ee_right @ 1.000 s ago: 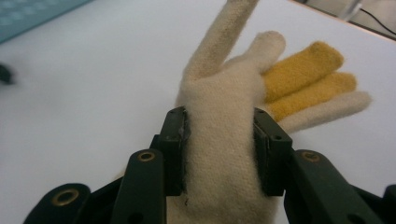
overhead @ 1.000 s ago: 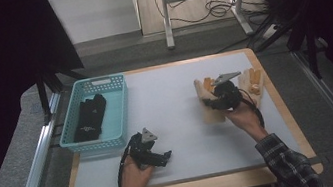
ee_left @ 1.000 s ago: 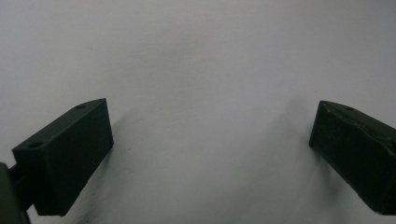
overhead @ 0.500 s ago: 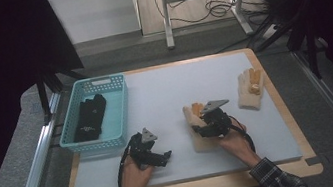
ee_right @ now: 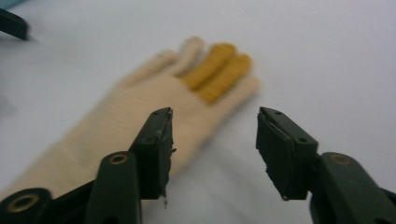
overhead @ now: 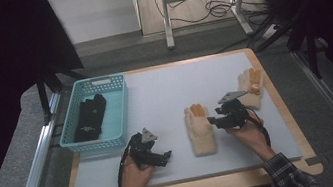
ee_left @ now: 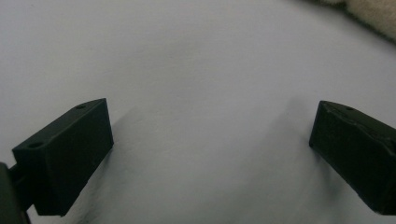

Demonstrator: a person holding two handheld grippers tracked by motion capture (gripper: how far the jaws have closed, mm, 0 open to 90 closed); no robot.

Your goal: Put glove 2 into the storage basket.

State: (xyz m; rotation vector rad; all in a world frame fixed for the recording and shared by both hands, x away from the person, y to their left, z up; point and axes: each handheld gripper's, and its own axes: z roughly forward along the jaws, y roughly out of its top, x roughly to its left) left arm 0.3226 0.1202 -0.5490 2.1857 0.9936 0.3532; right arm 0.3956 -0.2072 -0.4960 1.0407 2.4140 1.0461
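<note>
Cream glove with orange fingertips lies flat on the table mat, right gripper's jaws apart just beside it.

The cream knitted glove with orange fingertips (overhead: 200, 128) lies flat on the pale grey mat (overhead: 164, 89), right of centre and toward the near edge, fingers pointing to the far edge. The right gripper (overhead: 215, 117) sits just beside its right side; in the right gripper view the glove (ee_right: 140, 126) lies under and beyond the jaws, which have just been opening, stand spread and pinch nothing. The left gripper (overhead: 164, 157) rests near the near edge with its jaws spread wide over bare mat. A second cream glove with orange fingertips (overhead: 252, 87) lies near the right edge. A black glove (overhead: 90, 118) lies in the turquoise plastic basket (overhead: 121, 105) at the left edge.
</note>
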